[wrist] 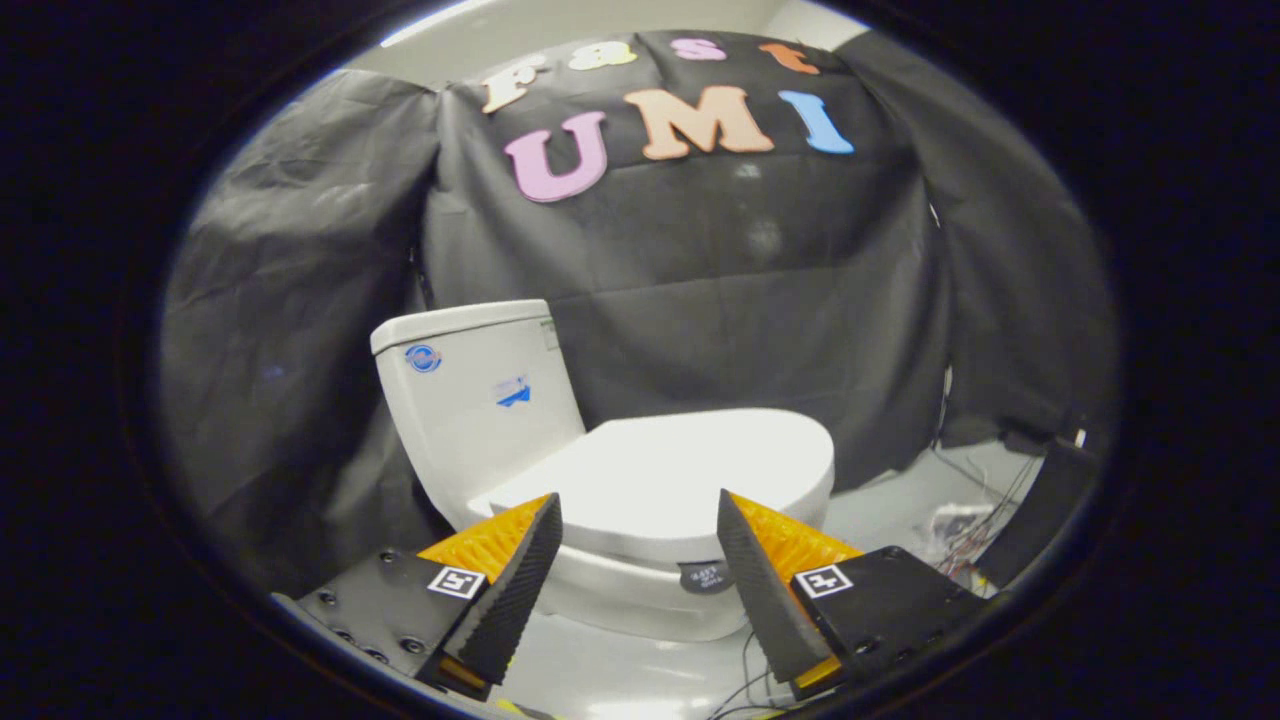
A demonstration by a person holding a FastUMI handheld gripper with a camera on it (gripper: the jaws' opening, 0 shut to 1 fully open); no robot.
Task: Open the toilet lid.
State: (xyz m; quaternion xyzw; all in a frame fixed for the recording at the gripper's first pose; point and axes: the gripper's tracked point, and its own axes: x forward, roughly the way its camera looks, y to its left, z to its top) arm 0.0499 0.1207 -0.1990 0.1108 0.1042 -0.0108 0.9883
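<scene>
A white toilet stands against the black cloth wall, its tank (480, 385) at the back left with two small blue stickers. The flat white lid (680, 470) lies down, closed over the bowl (640, 595). My gripper (640, 505) is open, its two orange-and-black fingers (520, 560) spread wide just in front of the lid's near edge. Nothing is between the fingers; the lid and bowl show through the gap. The fingers appear short of the toilet, not touching it.
Pale grey floor (900, 500) runs around the bowl. Loose cables (970, 525) and a dark box (1045, 505) lie on the floor to the right of the toilet. Black cloth hangs close behind and on both sides.
</scene>
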